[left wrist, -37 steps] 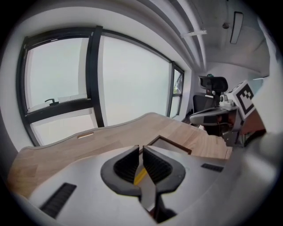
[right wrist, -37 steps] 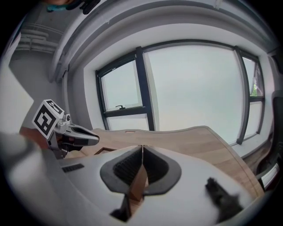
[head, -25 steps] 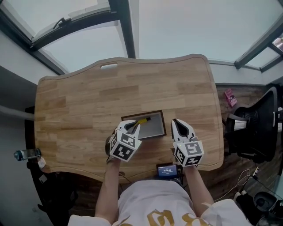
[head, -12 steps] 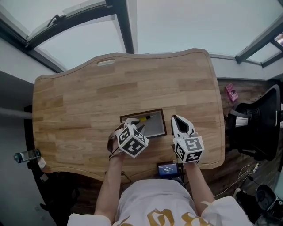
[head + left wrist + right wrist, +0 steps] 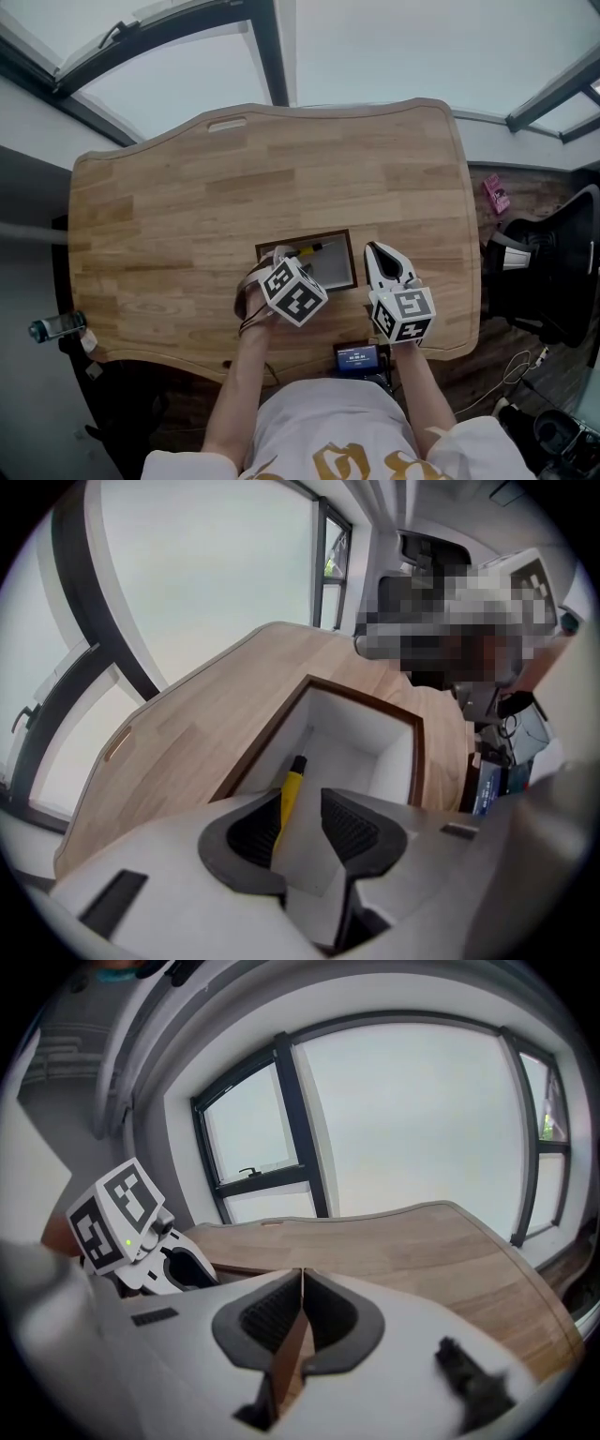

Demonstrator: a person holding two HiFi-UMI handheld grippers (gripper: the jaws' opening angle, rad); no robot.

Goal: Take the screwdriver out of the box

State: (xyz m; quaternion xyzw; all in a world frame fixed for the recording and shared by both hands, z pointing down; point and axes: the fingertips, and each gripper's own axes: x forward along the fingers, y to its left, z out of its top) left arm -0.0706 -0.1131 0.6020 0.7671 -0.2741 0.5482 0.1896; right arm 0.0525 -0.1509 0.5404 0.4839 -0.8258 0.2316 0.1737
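Note:
The box (image 5: 343, 257) is shallow, with a dark brown rim and a white inside, and sits near the front of the wooden table (image 5: 187, 206). In it lies the screwdriver (image 5: 306, 251), yellow with a black tip. My left gripper (image 5: 281, 255) points steeply down into the box's left end. In the left gripper view its jaws have just been opening; the screwdriver (image 5: 292, 794) lies between them, close to the left pad (image 5: 251, 832), and is not pressed. My right gripper (image 5: 374, 251) hovers just right of the box, shut (image 5: 301, 1283) on nothing.
A small device with a lit screen (image 5: 357, 357) sits at the table's near edge between my arms. A black chair (image 5: 548, 272) stands to the right. A bottle (image 5: 54, 326) lies off the table's left side. The table's far edge has a handle slot (image 5: 228, 123).
The left gripper has tipped down into the box's left end, its marker cube swinging right and towards me. The right gripper has hardly shifted.

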